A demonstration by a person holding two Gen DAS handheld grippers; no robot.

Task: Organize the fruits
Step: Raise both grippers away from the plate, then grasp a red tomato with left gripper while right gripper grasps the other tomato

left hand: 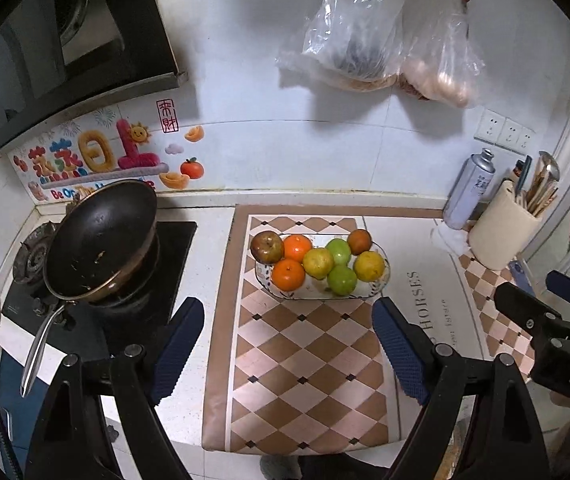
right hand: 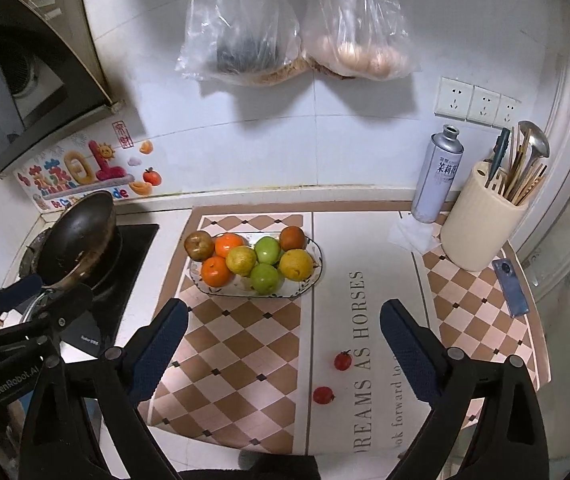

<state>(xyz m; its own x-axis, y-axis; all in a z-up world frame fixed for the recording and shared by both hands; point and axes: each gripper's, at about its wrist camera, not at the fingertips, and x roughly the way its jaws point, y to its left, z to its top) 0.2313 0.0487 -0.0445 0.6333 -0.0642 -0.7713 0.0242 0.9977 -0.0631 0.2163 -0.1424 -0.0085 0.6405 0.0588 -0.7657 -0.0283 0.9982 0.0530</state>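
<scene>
A clear glass plate (left hand: 365, 293) (right hand: 309, 276) on the checked mat holds several fruits: oranges (left hand: 289, 275) (right hand: 217, 271), green apples (left hand: 342, 279) (right hand: 267, 278), yellow citrus (left hand: 369, 266) (right hand: 296, 265) and a brownish apple (left hand: 267, 246) (right hand: 199, 245). Two small red tomatoes (right hand: 342, 361) (right hand: 323, 395) lie loose on the mat, between my right gripper's fingers. My left gripper (left hand: 291, 356) is open and empty, in front of the plate. My right gripper (right hand: 285, 354) is open and empty, above the mat to the plate's right.
A black pan (left hand: 101, 240) (right hand: 77, 236) sits on the stove at left. A spray can (left hand: 469, 190) (right hand: 437, 176), a cream utensil holder (left hand: 503, 232) (right hand: 481, 220) and a phone (right hand: 511, 286) stand at the right. Plastic bags (right hand: 297, 28) hang on the wall.
</scene>
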